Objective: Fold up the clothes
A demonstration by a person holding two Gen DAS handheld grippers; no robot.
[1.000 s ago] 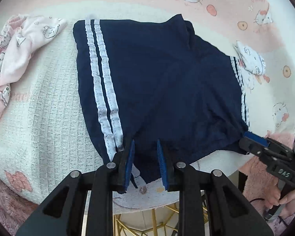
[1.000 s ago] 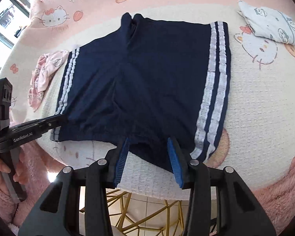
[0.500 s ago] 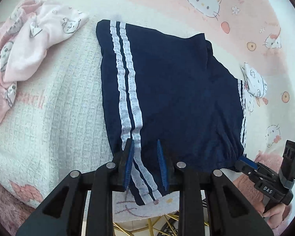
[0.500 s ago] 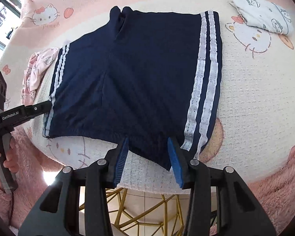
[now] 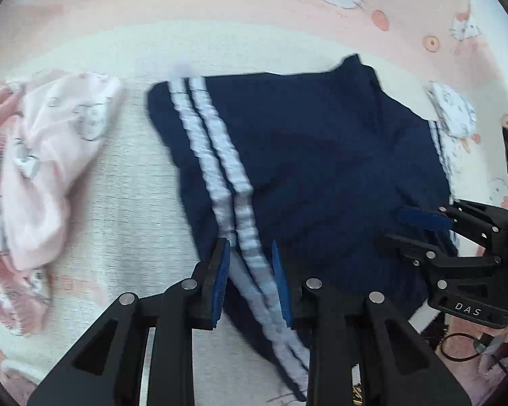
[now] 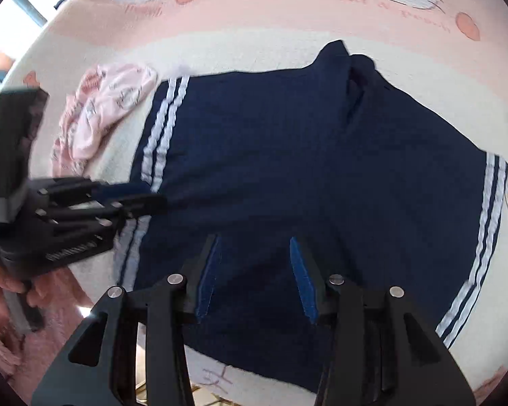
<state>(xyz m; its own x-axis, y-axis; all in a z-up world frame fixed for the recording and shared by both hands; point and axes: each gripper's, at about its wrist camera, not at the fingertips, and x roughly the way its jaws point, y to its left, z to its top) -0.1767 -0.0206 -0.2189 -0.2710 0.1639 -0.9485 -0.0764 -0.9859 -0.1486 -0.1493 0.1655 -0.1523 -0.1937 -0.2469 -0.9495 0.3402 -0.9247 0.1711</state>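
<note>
The navy shorts [image 5: 321, 169] lie spread flat on the cream blanket [image 5: 125, 203], waistband edge nearest you, leg openings at the far side; no fold shows in them.

Left gripper [image 5: 249, 280]: your fingers stand parted by a moderate gap, straddling the twin white stripes [image 5: 216, 155] near the waistband. The stripe runs between the blue pads and on beneath the gripper body. You hold nothing — the cloth lies slack. Straddling this side seam would, I judge, let you lift one edge cleanly.

Right gripper [image 6: 255, 277]: your fingers stand wider apart, over plain navy cloth close to the near edge, with the far stripe well to the right of the right finger. Nothing is clamped here either.

Pose: both grippers come in low from the near edge, pointing forward across the garment and angled toward each other. In the right wrist view, your hand [image 6: 13, 284] grips the left handle below the table edge.

Also present: a crumpled pink garment [image 5: 50, 155] well left of the left fingers, and a small white printed garment [image 5: 455, 115] beyond the shorts' right side.
</note>
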